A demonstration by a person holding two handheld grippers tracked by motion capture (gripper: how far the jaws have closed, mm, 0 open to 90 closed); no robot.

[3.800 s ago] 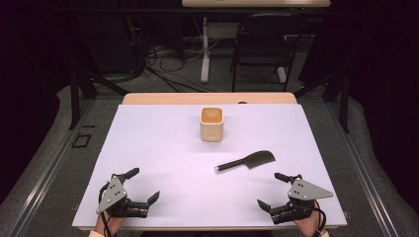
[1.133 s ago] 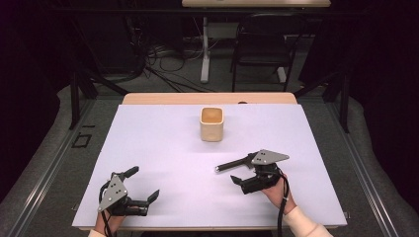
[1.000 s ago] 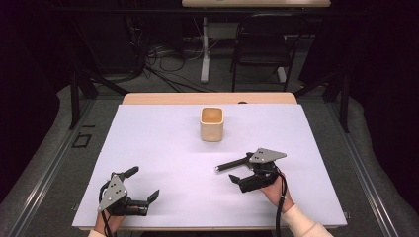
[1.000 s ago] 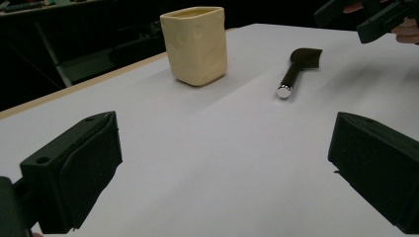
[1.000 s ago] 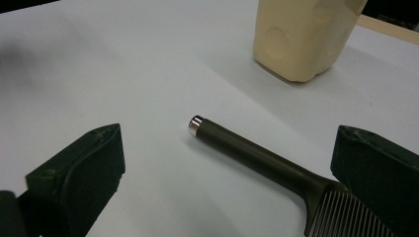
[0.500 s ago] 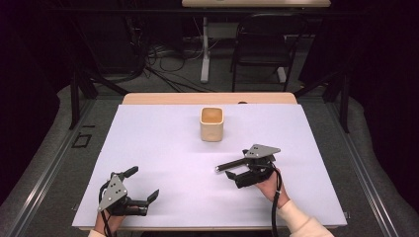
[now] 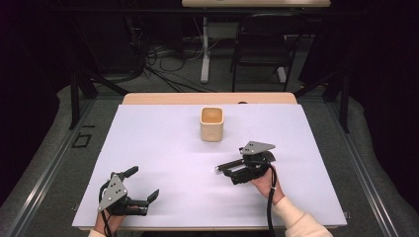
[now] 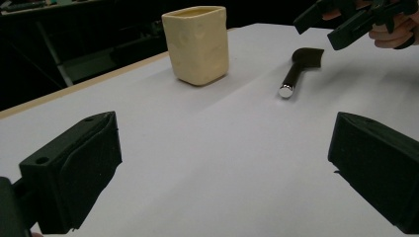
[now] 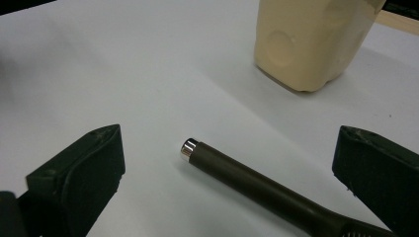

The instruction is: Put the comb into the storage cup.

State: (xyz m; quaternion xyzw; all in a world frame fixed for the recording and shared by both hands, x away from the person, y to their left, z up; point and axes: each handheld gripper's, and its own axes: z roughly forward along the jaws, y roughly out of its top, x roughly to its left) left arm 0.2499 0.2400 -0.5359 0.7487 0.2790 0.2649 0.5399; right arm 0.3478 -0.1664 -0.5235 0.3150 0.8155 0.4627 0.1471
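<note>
From the high view, the white surface (image 7: pixel 163 143) carries one cream cup (image 7: pixel 212 124), which serves as the landmark here, and one dark knife whose handle tip (image 7: pixel 218 169) pokes out from under the right hand-held gripper (image 7: pixel 232 171); the rest of the knife is hidden beneath that gripper and its grey plate. The right hand-held gripper sits in front of the cup and slightly to its right, near it, with jaws spread and nothing between them gripped. The left hand-held gripper (image 7: pixel 143 185) lies well apart from the cup, toward the front left corner of the surface, jaws likewise spread and empty. Behind the surface, beyond the cup, stand one chair (image 7: pixel 261 47) and a tangle of cables (image 7: pixel 158 59) on the floor. In the left gripper view, the two black jaws stand wide apart over bare surface; the single cup (image 8: pixel 196 43) stands ahead, upright, and the knife (image 8: pixel 296 71) lies to its right, apart from it, silver-capped handle end pointing toward the camera, with the other gripper (image 8: pixel 341 22) hovering just above its blade end. In the right gripper view, the jaws flank the knife handle (image 9: pixel 247 185) without touching it; the cup (image 9: pixel 311 39) stands just beyond, and nothing lies between it and the handle.
</note>
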